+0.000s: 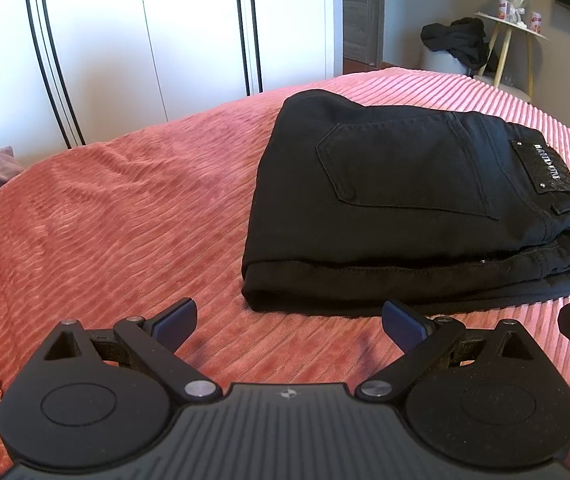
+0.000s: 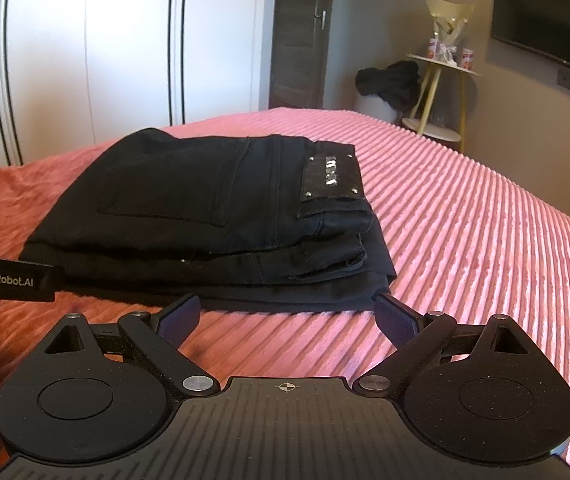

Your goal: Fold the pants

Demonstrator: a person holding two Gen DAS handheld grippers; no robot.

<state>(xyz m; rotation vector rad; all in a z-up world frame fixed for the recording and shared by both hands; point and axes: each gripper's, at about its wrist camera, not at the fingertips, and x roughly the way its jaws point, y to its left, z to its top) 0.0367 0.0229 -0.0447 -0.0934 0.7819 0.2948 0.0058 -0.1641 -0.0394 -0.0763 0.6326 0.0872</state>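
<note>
Black left gripper (image 1: pixel 289 322), blue pads (image 1: pixel 175 320), silver screws

Light: soft daylight, brightest on the bedspread (image 2: pixel 485 216) toward 3 o'clock | Glare: white wardrobe doors (image 1: pixel 125 40) washed out toward 11 o'clock | Shadow: dark band beneath the folded pants (image 1: pixel 405 200) | Distortion: fisheye bowing, dark corner vignette | Focus: background slightly soft
</note>
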